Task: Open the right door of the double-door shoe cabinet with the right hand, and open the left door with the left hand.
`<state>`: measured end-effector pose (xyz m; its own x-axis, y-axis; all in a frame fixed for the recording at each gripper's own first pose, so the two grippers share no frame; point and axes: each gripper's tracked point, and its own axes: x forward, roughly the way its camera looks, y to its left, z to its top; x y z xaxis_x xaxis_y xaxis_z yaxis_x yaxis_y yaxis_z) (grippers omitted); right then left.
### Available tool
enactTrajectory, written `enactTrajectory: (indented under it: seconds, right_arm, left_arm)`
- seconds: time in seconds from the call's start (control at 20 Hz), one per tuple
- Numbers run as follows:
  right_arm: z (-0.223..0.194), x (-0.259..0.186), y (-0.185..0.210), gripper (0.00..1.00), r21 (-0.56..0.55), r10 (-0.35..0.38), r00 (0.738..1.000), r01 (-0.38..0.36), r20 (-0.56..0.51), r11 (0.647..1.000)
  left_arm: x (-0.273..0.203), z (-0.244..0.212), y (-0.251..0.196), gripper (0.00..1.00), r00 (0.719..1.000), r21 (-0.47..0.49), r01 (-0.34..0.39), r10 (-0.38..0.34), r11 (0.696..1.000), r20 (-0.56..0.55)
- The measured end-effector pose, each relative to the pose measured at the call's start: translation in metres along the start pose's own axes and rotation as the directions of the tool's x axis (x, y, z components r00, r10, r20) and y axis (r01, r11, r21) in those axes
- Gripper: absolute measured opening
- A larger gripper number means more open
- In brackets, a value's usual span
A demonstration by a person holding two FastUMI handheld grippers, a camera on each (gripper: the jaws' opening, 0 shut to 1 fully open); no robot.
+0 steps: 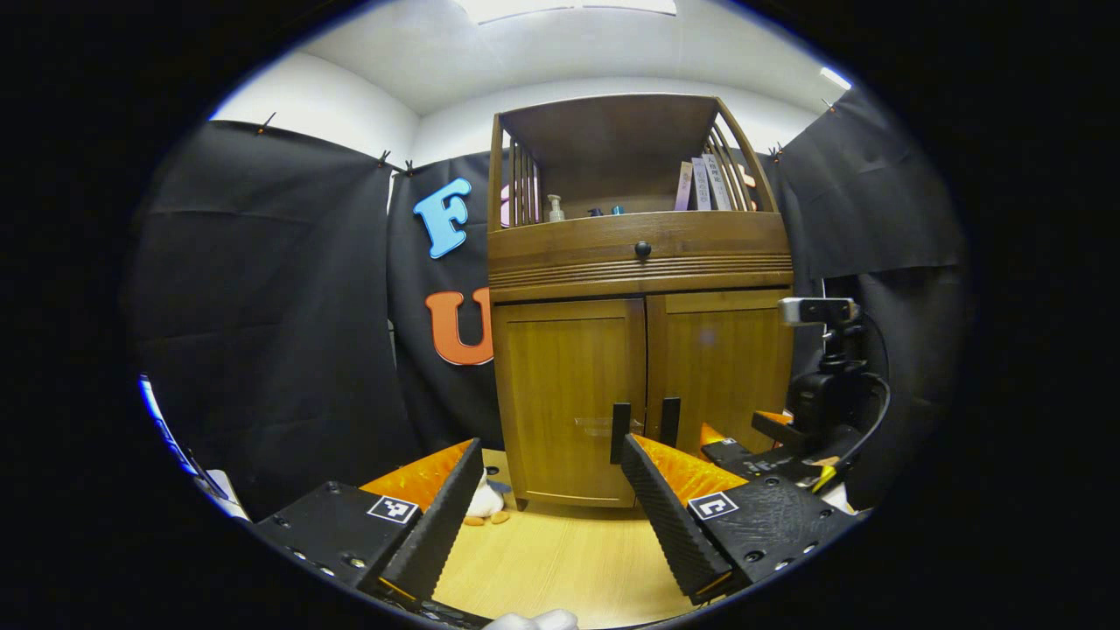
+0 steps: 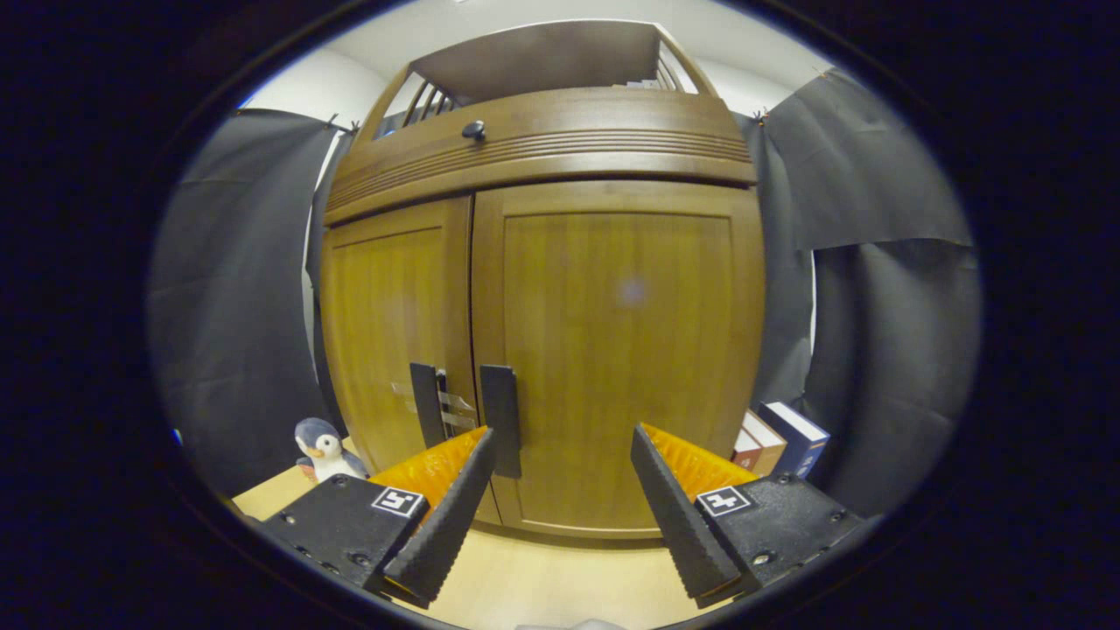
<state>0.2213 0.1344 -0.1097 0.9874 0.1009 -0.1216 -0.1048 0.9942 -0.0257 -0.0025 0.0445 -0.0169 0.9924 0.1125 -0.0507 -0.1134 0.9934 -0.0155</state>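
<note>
The wooden shoe cabinet (image 1: pixel 643 271) stands ahead with both doors closed. In the left gripper view the left door (image 1: pixel 569 394) and right door (image 1: pixel 722 367) meet at two dark vertical handles (image 1: pixel 619 431). My left gripper (image 1: pixel 551 455) is open, some way back from the doors, with nothing between its fingers. In the right gripper view the right door (image 2: pixel 617 350) looms close. My right gripper (image 2: pixel 563 442) is open just short of it, its left fingertip beside the right door's handle (image 2: pixel 500 420). The right gripper (image 1: pixel 742 435) is also in sight low before the right door.
A penguin toy (image 2: pixel 322 448) sits on the light wood floor (image 1: pixel 560 560) at the cabinet's left foot. Books (image 2: pixel 779 442) lean by its right side. A drawer with a round knob (image 1: pixel 642 249) and an open shelf with a bottle (image 1: pixel 555 208) sit above the doors.
</note>
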Motion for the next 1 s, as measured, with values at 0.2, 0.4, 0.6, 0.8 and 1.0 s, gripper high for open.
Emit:
enactTrajectory:
  seconds: [0.2, 0.4, 0.6, 0.8, 1.0]
  right_arm:
    - [-0.004, 0.038, 0.017, 0.98, 0.027, 0.010, 1.000, -0.010, -0.014, 1.000]
    - [-0.009, 0.071, 0.031, 0.97, 0.031, 0.015, 0.999, -0.013, -0.043, 0.999]
    - [-0.021, 0.096, 0.040, 0.88, 0.032, 0.016, 0.996, -0.014, -0.085, 0.999]
    - [-0.032, 0.108, 0.038, 0.72, 0.040, -0.006, 0.992, 0.011, -0.122, 0.999]
    - [-0.034, 0.111, 0.046, 0.54, 0.050, 0.004, 0.991, 0.003, -0.131, 0.999]
  left_arm:
    - [-0.007, 0.000, 0.002, 0.96, 1.000, 0.001, -0.021, 0.021, 1.000, -0.004]
    - [-0.007, 0.002, 0.006, 0.96, 0.998, -0.010, -0.059, 0.059, 0.998, -0.008]
    - [0.001, 0.002, 0.002, 0.96, 0.998, -0.047, -0.065, 0.065, 0.997, -0.010]
    - [0.001, 0.000, 0.003, 0.96, 0.998, -0.024, -0.064, 0.064, 0.998, -0.014]
    - [0.000, -0.009, 0.010, 0.96, 0.997, -0.015, -0.062, 0.062, 0.998, -0.036]
